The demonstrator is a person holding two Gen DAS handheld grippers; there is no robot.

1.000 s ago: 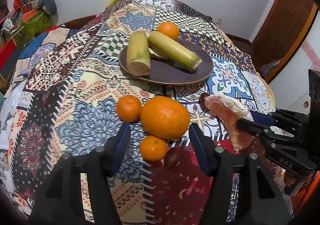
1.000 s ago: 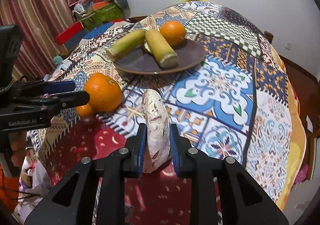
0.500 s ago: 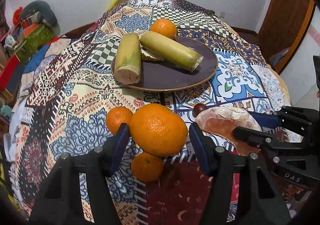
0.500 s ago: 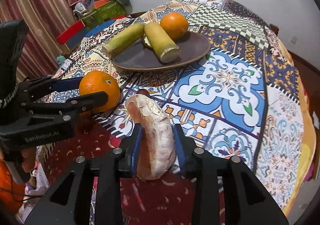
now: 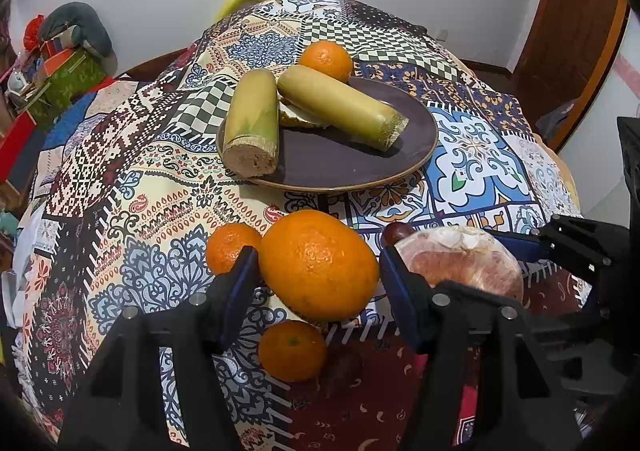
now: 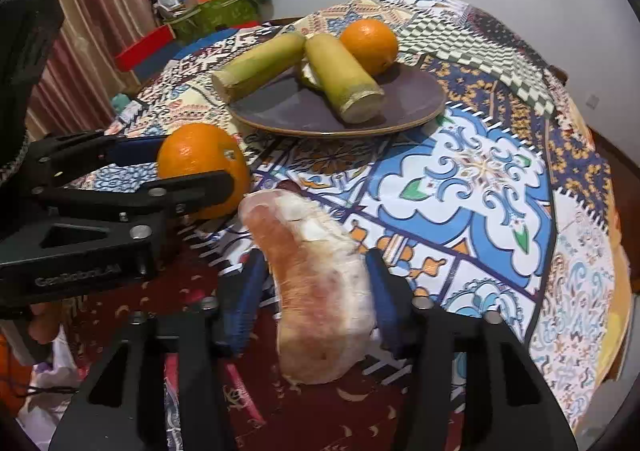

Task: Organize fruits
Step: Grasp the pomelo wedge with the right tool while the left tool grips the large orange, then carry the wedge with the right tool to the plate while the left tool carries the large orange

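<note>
My left gripper (image 5: 316, 271) is shut on a large orange (image 5: 318, 265) and holds it above the cloth; it also shows in the right wrist view (image 6: 202, 169). My right gripper (image 6: 316, 291) is shut on a wrapped pinkish pomelo wedge (image 6: 320, 283), seen to the right of the orange in the left wrist view (image 5: 460, 263). Ahead, a dark purple plate (image 5: 352, 167) holds two sugarcane pieces (image 5: 254, 123) and one orange (image 5: 326, 61).
Two small oranges (image 5: 230, 247) (image 5: 292, 349) and two dark round fruits (image 5: 396, 231) lie on the patterned tablecloth (image 5: 120, 191) below the grippers. Boxes and clutter (image 6: 208, 3) stand beyond the table's left side. A wooden door (image 5: 576, 11) is at the right.
Both grippers have risen and moved toward the plate with their fruit. The pomelo wedge has tilted and the large orange is off the cloth.
</note>
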